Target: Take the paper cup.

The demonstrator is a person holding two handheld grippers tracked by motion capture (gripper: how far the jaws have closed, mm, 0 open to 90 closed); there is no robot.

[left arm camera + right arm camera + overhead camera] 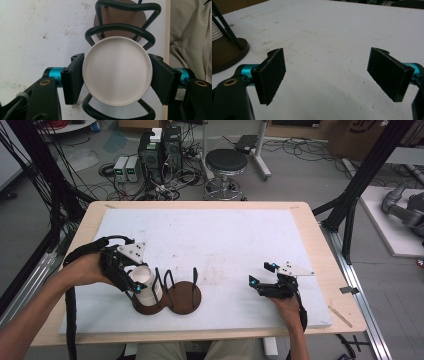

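Note:
A white cup point(146, 281) stands in the left end of a black wire rack point(170, 279) on a brown wooden base point(186, 297), near the front left of the white mat point(215, 235). My left gripper point(136, 283) is shut on the cup. In the left gripper view the cup point(117, 71) faces the camera as a round disc, and both jaws press its sides; wire loops point(120, 27) curve above and below it. My right gripper point(261, 274) is at the front right, open and holding nothing, low over the bare mat point(329, 37). The rack base point(227, 56) shows at that view's left edge.
The mat lies on a wooden table point(312, 240). A thin wooden stick point(340, 316) lies at its front right corner. Beyond the far edge, a black stool point(226, 162), computer boxes point(160, 150) and cables stand on the floor. Black frame posts point(357, 180) flank the table.

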